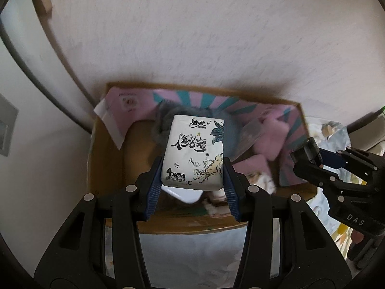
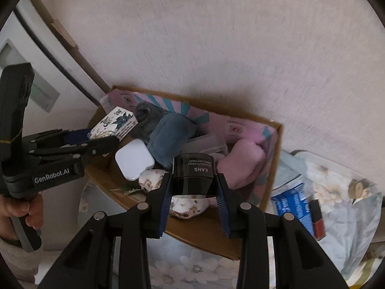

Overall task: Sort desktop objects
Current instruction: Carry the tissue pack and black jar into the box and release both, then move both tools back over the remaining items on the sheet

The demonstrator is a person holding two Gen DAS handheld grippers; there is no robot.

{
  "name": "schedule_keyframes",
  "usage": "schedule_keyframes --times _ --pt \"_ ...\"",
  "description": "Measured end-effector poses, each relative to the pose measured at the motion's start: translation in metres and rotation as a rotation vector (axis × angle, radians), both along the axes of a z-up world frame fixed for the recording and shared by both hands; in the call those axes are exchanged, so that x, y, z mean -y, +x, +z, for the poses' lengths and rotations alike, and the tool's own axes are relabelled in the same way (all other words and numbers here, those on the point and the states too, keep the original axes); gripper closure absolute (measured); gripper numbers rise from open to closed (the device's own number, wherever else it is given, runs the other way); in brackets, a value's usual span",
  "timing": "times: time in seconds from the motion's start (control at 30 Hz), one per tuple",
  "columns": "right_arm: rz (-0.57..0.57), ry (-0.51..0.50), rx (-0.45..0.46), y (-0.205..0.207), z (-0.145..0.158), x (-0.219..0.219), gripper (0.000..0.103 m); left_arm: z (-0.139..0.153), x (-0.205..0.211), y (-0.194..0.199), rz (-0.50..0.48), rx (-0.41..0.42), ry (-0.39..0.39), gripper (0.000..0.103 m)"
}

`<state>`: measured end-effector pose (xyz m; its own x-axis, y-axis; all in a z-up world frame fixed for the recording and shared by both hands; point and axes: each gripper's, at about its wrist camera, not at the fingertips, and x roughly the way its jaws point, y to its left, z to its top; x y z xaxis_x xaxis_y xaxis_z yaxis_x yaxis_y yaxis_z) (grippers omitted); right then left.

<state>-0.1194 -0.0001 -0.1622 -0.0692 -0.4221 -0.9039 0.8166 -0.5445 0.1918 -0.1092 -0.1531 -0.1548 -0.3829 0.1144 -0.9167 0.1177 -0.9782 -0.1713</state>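
Since bound for cardboard box (image 1: pixel 298 187): both loads poised centre-frame.
Left tongs (image 1: pixel 192 168): clamping white tissue pack (image 1: pixel 193 151).
Right tongs (image 2: pixel 193 187): clamping dark cream jar (image 2: pixel 193 172).

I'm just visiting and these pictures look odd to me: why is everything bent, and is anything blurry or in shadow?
Both views are fisheye, so the wall and the box rim bow, with dark corners. Left wrist view: the tissue pack is sharp; the box contents behind are smeared. Right wrist view: the jar is crisp; the wall above the box looks streaked, and a soft shadow lies there.
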Motion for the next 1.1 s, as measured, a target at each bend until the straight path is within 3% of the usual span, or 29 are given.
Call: schedule_keyframes --times 0.43,0.5,0.53,0.57,0.63,1.1 --pt "-0.047 0.013 0.023 0.007 -0.01 0.016 0.071 -0.014 0.005 -0.003 -0.038 0.014 -0.019 0.058" --pt "-0.05 0.018 0.028 0.007 -0.011 0.018 0.065 -0.017 0.003 -0.005 -0.039 0.016 -0.023 0.038" --pt "-0.053 0.017 0.027 0.008 -0.011 0.018 0.048 -0.016 0.003 -0.005 -0.026 0.018 -0.042 0.013" --pt "-0.059 0.015 0.02 0.008 -0.01 0.018 0.026 -0.015 0.003 -0.004 -0.009 0.012 -0.068 0.0" --pt "-0.072 -0.004 0.007 0.009 -0.007 0.015 0.02 -0.008 0.002 -0.001 0.002 -0.022 -0.09 0.001" --pt "-0.13 -0.081 -0.014 0.013 0.017 -0.031 0.02 0.011 -0.032 0.014 -0.039 -0.11 -0.054 0.001"
